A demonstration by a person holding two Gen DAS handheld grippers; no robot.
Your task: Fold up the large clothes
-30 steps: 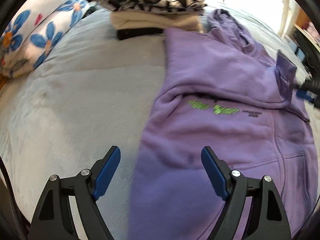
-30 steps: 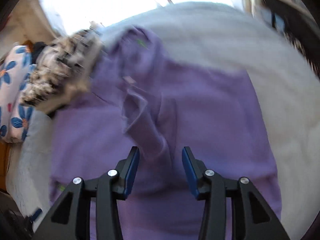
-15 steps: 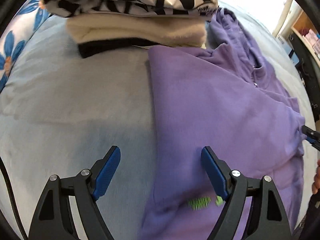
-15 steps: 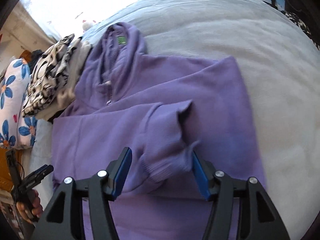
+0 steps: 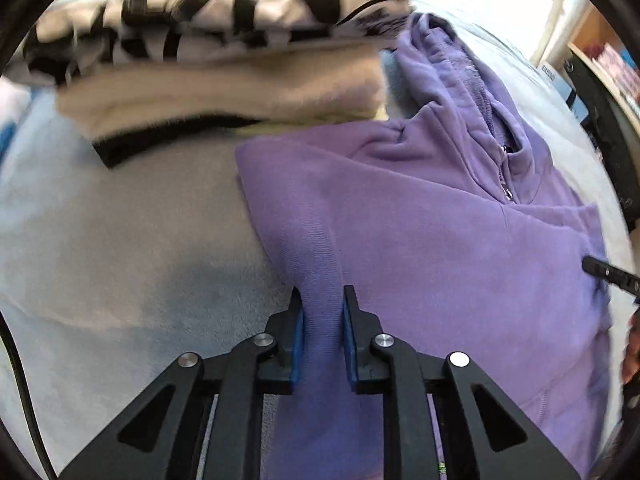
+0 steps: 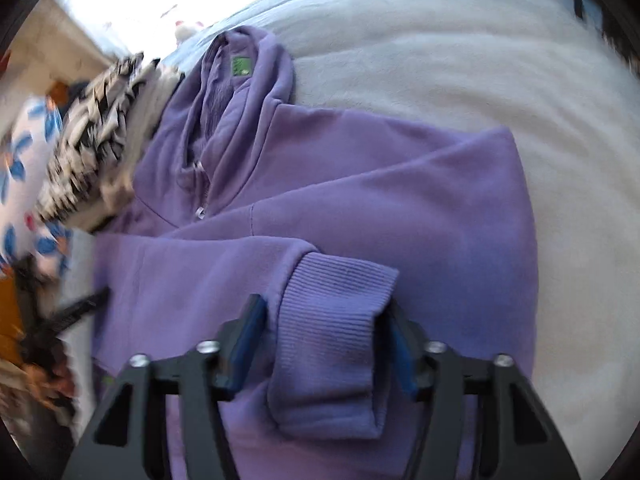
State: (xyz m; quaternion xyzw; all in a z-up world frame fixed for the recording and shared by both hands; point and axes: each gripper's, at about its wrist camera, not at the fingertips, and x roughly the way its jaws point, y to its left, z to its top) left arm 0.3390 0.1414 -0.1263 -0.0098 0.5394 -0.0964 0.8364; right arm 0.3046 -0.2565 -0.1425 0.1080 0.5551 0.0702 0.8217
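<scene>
**A:** Where does the purple hoodie (image 5: 440, 240) lie?

**B:** Face up on the grey bed cover (image 5: 120, 240). Its hood points to the far side, just beside a stack of folded clothes (image 5: 220, 80). Both sides seem already turned in, which leaves a narrow body.

**A:** And the left gripper (image 5: 322, 296)?

**B:** Its jaws have just been closing and now stand nearly together. They pinch a ribbed fold (image 5: 320, 248) at the hoodie's left edge, and the cloth rises into the pads in a ridge. Taking that edge probably lets the person carry the near part towards the hood.

**A:** The right gripper (image 6: 324, 308)?

**B:** Its jaws have also just been closing, with the sleeve's cuff (image 6: 336, 300) between them. In this picture they are still about as wide as the cuff, which lies flat and unsqueezed, so no firm pinch shows. Holding the loose cuff would keep the sleeve from sliding out during the fold.

**A:** What does each view add?

**B:** The left view shows the pinch itself and the zip pull at the neck, while the right gripper appears there only as a dark tip at the right edge. The right view shows the whole folded outline, the green label (image 6: 241, 66) inside the hood and a flowered pillow (image 6: 24, 168) on the far left.
</scene>
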